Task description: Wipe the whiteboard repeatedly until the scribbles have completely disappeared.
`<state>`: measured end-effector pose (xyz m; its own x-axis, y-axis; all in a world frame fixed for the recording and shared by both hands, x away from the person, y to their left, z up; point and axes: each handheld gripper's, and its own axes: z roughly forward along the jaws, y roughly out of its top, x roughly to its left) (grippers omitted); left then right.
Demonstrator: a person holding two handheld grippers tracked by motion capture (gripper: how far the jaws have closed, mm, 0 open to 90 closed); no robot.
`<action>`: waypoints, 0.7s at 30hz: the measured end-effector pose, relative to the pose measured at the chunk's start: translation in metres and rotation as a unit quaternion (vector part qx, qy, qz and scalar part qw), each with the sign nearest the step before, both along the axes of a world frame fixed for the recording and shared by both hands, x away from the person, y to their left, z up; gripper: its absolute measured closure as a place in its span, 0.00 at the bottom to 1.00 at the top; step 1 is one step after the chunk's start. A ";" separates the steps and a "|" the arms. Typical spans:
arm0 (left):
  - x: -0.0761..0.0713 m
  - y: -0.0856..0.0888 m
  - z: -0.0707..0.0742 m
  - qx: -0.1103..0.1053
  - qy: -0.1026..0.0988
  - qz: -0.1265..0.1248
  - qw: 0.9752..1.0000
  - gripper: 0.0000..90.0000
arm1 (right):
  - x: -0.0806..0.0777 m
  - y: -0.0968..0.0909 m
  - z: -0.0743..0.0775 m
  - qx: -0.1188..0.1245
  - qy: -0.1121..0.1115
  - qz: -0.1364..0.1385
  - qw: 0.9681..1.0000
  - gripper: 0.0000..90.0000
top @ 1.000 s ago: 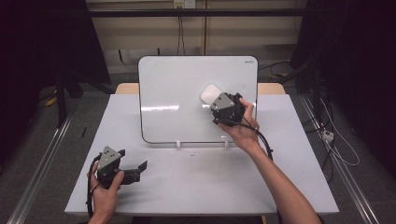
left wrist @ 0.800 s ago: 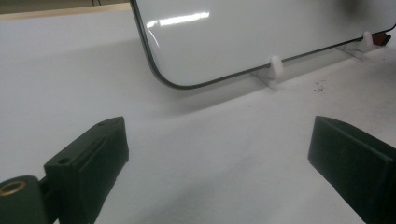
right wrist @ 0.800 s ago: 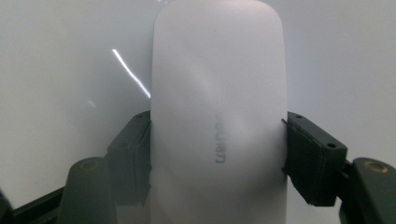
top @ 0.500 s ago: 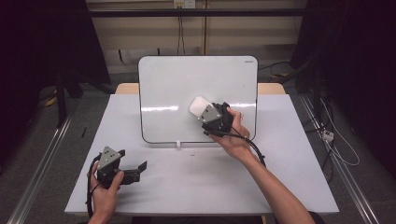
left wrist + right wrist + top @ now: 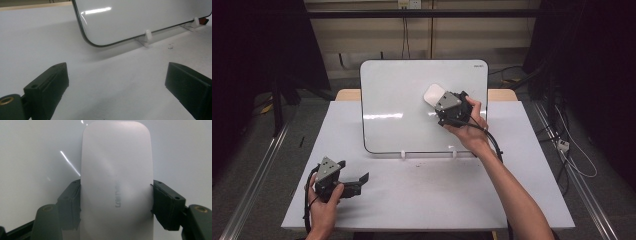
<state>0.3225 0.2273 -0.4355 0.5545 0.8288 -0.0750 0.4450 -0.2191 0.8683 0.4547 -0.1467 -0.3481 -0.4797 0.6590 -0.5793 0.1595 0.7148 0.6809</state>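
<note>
A white whiteboard (image 5: pixel 397 100) stands tilted back on the white table (image 5: pixel 422 195). A white oblong eraser (image 5: pixel 432 94) lies flat against the board's upper right area. My right gripper (image 5: pixel 439 102) is shut on the eraser, one jaw on each long side. In the right gripper view the eraser (image 5: pixel 116 182) sits between the jaws of the right gripper (image 5: pixel 116 202), with the board's surface behind it. My left gripper (image 5: pixel 359 182) rests low at the table's front left, open and holding nothing. In its own view the left gripper (image 5: pixel 117 82) points at the whiteboard's (image 5: pixel 140 17) lower corner.
Two small white feet (image 5: pixel 403 154) (image 5: pixel 148 35) hold the board's bottom edge. A cable (image 5: pixel 494 145) trails from the right gripper along the forearm. Loose cables (image 5: pixel 572 155) lie on the floor to the right of the table. Dark curtains hang on both sides.
The right gripper slid the eraser down and left across the board, then back up and right. The left gripper has stayed put.
</note>
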 end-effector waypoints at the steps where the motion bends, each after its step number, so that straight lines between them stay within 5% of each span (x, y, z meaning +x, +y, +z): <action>1: 0.000 0.000 0.000 0.000 0.000 0.000 1.000 0.06 | 0.002 -0.002 0.002 -0.003 0.001 0.003 1.000 0.35; 21: 0.000 0.001 -0.002 -0.004 0.001 0.005 1.000 0.06 | 0.031 -0.051 0.039 0.046 -0.016 -0.037 0.998 0.35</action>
<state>0.3225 0.2280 -0.4373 0.5461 0.8337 -0.0825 0.4492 -0.2082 0.8689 0.4856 -0.1974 -0.3090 -0.4107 0.7431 -0.5284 0.1860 0.6356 0.7493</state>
